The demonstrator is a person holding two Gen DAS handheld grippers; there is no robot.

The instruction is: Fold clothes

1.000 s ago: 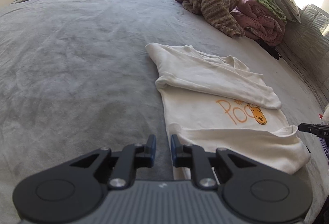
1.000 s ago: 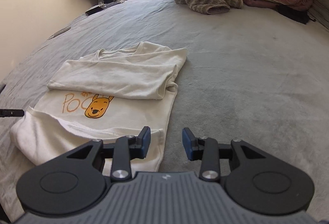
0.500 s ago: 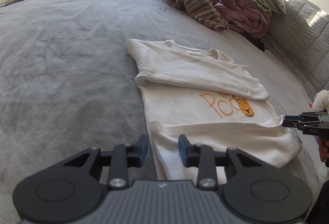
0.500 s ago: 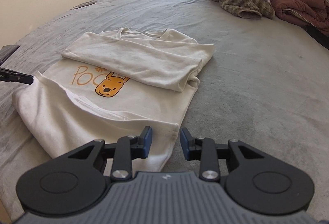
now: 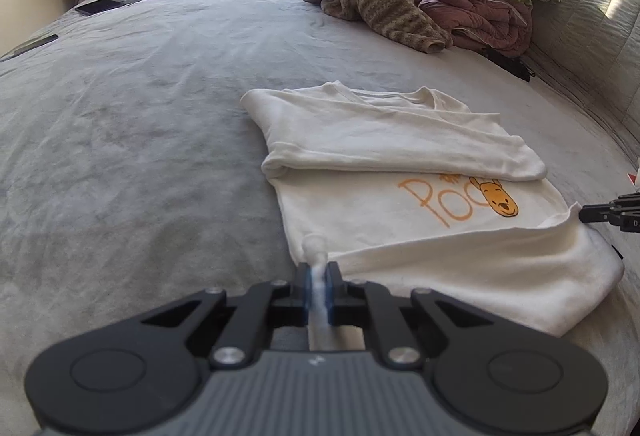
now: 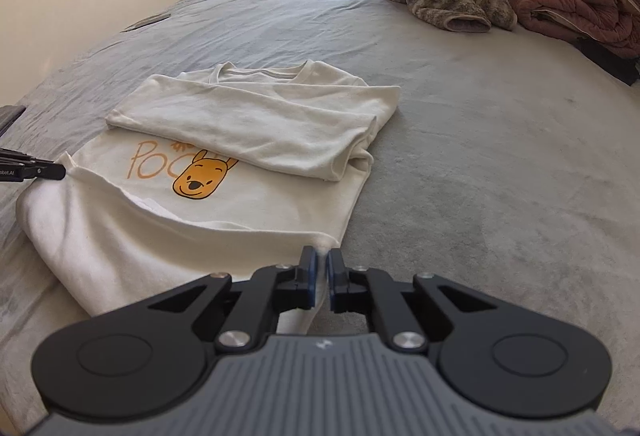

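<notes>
My left tongs [image 5: 317, 282] are closing on the near-left corner of the shirt [image 5: 400, 204], w/ a pinch of cream cloth btwn the blue pads. My right tongs [image 6: 319, 276] are closing on the near-right corner; cloth sits btwn those pads too. The shirt lies flat on the grey bed [image 5: 140, 116], sleeves already folded across the chest, bottom edge turned up below the bear print [image 6: 200, 182].

Risks, as I judge them: each grip looks shallow, just a bit of hem, so a quick lift could pull a corner free & drop that side. I may have only the top layer, so the fold could split open. Uneven lift by the two hands would skew the crease. Dragging could shift the folded sleeves [image 6: 256, 124] out of place.
</notes>
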